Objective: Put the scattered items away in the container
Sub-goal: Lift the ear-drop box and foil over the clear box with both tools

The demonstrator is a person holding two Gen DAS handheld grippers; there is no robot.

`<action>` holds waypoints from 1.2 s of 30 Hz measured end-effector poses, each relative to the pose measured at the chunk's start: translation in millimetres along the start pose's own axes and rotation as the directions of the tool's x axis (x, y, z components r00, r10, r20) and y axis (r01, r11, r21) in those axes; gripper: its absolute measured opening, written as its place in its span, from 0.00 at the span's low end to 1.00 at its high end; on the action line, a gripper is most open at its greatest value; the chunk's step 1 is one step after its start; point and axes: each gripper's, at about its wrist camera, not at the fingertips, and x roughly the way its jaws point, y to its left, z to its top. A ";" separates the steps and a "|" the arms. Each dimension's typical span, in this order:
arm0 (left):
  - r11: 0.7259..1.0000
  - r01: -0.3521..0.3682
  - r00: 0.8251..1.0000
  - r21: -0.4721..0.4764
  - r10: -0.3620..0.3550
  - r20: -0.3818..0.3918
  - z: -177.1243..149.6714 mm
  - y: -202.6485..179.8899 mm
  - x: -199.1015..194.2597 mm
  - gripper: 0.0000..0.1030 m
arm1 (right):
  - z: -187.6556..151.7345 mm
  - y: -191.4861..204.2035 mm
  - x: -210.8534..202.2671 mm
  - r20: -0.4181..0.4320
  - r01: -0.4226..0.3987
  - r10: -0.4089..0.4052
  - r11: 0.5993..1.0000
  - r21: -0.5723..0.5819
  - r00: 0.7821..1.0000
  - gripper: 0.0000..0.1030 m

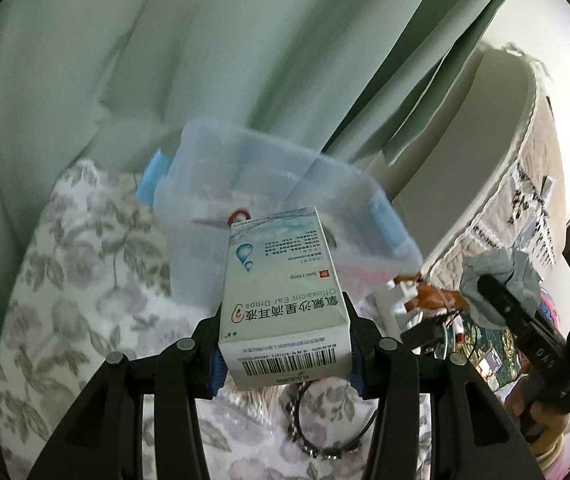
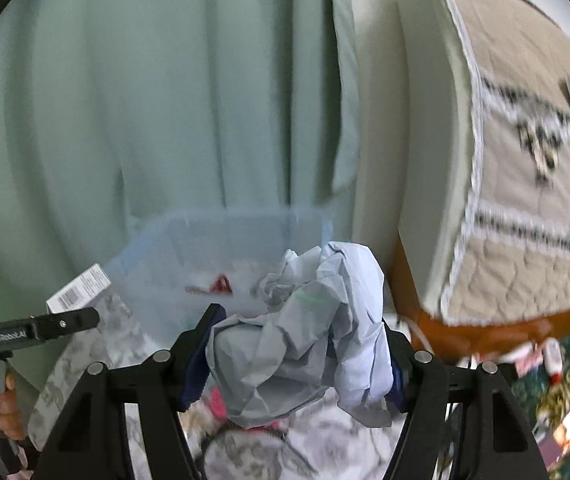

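Your left hand-held gripper (image 1: 285,344) is clamped on the ear-drops box (image 1: 281,300), pads pressing its two long sides near the barcode end, so the box's long axis runs straight forward along the fingers. Your right hand-held gripper (image 2: 297,360) is clamped on a crumpled wad of pale blue paper (image 2: 305,328), which bulges up and forward past the fingertips.

Both loads point at the same target: the clear plastic container (image 1: 285,184) with blue latches, sitting on the floral bedspread (image 1: 85,280) against the green curtain (image 1: 165,60). From the left wrist view it lies directly ahead and slightly beyond the far end of the box, its near rim just past the box's tip. From the right wrist view the container (image 2: 221,248) lies ahead and a little to the left, with the wad overlapping its right-hand near corner. Something red (image 2: 221,284) already lies inside; it is too blurred to name.

I'd judge the two arms about equally close, with the left better lined up, since its box already points into the opening. Carry it straight forward over the rim before you release, and tip the far end down so the box goes in lengthwise instead of bridging the wall. The right gripper needs a small shift leftward first, or the wad may land on the rim.

A beaded bracelet (image 1: 317,428) lies on the bedspread under the left gripper, not yet collected.
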 end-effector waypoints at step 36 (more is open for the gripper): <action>0.982 -0.176 0.981 0.075 0.181 -0.068 78.4 -7.9 102.4 0.47 | 53.4 30.5 173.3 -0.162 -0.112 0.111 0.994 0.004 0.980 0.70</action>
